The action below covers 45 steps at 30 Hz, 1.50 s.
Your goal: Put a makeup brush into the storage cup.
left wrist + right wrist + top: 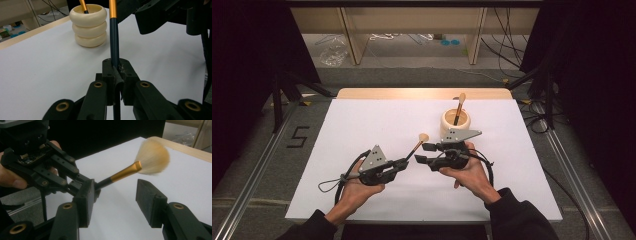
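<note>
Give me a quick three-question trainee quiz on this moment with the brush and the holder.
1. True or false: the left tool is shut on the handle of the makeup brush.
2. Which fits the right tool? A: clamped on the brush; B: jaws apart, pads not pressing the brush; C: inside the holder.
3. What stands in the cream ringed holder?

Key
1. True: its jaws pinch the dark handle.
2. B: the brush head lies beyond the gap between its jaws, untouched.
3. A second brush, leaning on the rim, bristles up.
</note>
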### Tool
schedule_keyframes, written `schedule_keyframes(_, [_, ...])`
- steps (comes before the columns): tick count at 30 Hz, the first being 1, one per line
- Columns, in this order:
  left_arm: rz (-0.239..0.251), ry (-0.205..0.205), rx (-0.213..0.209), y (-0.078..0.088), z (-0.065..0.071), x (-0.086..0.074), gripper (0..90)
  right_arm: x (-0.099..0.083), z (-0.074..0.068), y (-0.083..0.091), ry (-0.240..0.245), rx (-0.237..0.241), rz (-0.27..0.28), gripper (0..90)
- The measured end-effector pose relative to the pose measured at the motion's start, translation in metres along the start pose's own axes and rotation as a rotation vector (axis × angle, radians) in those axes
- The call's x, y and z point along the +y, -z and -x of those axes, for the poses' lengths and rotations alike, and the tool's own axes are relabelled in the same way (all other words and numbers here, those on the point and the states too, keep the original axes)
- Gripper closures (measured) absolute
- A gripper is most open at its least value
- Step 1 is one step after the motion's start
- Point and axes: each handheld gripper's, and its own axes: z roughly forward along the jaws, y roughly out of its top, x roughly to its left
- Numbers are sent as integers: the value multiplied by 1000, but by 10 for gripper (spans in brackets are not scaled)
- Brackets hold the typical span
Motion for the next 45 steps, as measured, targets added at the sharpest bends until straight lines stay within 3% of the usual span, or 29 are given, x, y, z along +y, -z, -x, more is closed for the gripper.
schedule_keyframes(9, [-3, -21, -6, 0, 2, 1, 841, 0, -2, -5, -11, 37, 15, 550])
schedule_keyframes(11, [-6, -30, -23, -1, 3, 1, 841, 0, -2, -5, -11, 37, 16, 573])
schedule_keyframes(17, [-13, -25, -27, -2, 6, 1, 841, 0, -3, -6, -12, 53, 26, 622])
schedule_keyframes(28, [-32, -69, -44, -4, 10, 1, 841, 1, -5, -6, -24, 95, 61, 731])
schedule_keyframes(31, [-32, -55, -45, -4, 11, 1, 840, 1, -7, -6, -19, 110, 66, 768])
schedule_keyframes(33, [-31, -32, -71, -5, 14, 1, 840, 1, -8, -7, -21, 132, 74, 791])
schedule_keyframes(35, [-29, -54, -66, -6, 13, 1, 840, 2, -9, -7, -16, 131, 78, 804])
schedule_keyframes(38, [-20, -36, -69, -6, 14, 2, 841, 2, -10, -8, -15, 136, 75, 810])
schedule_keyframes(40, [-22, -55, -56, -5, 13, 2, 841, 1, -11, -9, -19, 151, 83, 824])
schedule_keyframes(43, [-17, -48, -56, -5, 13, 3, 841, 1, -12, -11, -25, 165, 81, 829])
schedule_keyframes(45, [-9, -19, -53, -5, 15, 3, 841, 0, -12, -12, -21, 154, 79, 832])
